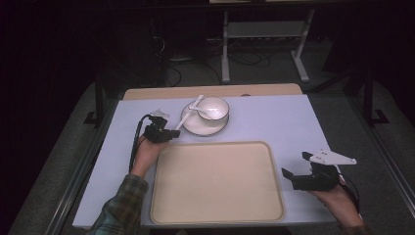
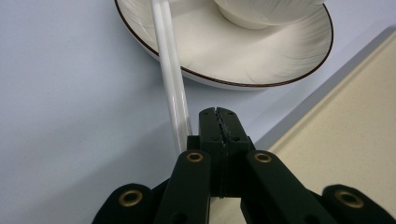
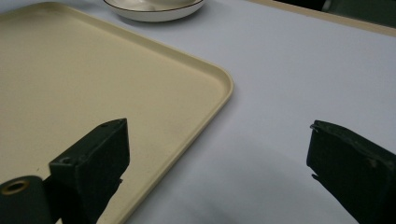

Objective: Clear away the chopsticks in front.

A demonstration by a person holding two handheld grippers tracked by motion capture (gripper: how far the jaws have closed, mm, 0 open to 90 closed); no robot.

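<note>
the white chopsticks lean from the plate down to the bench, just beside the left tongs, which are closed on nothing. they look light, stiff and slippery; best pinched near the low end. the right tongs gape wide beside the tray, empty.

No readable text, labels, brands or nos. anywhere: plate, bowl, tray & worktop are all plain, no signs or markings.
</note>
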